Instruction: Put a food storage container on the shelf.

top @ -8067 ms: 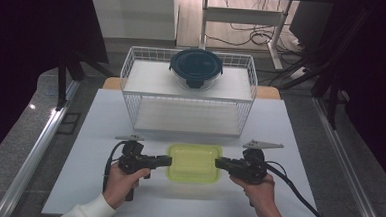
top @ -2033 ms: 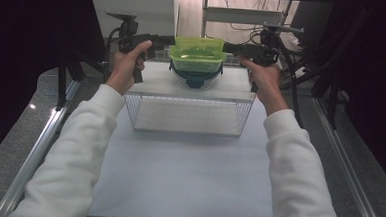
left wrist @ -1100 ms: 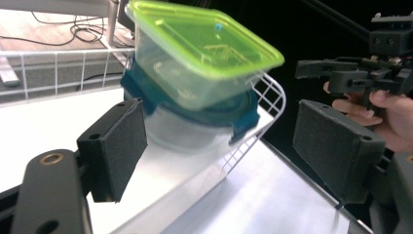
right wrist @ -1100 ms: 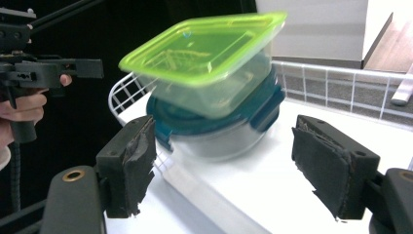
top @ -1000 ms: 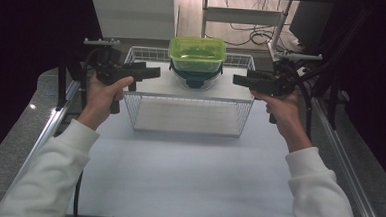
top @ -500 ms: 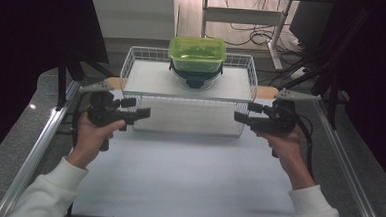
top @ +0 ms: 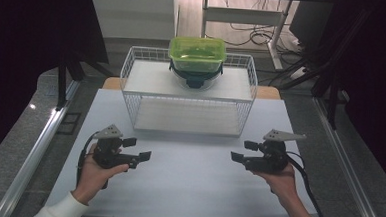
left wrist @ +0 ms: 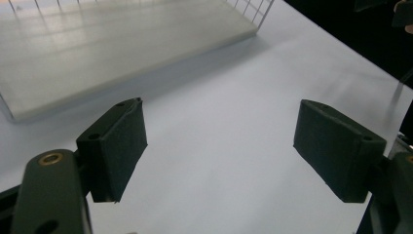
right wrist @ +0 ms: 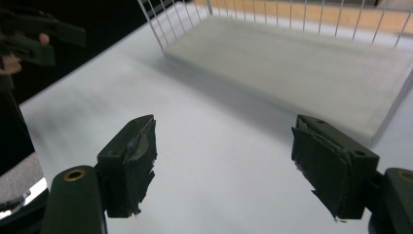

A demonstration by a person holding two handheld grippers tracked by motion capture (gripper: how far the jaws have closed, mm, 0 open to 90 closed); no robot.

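Jaws stand wide apart on both, with nothing between them: the left hand-held gripper sits low over the near left of the white table and the right hand-held gripper low over its near right, the two pointing inward toward each other and well apart. Beyond them, at the far middle of the table, stands a white wire rack. On its top shelf the green container rests upon a dark bowl, well away from either gripper.
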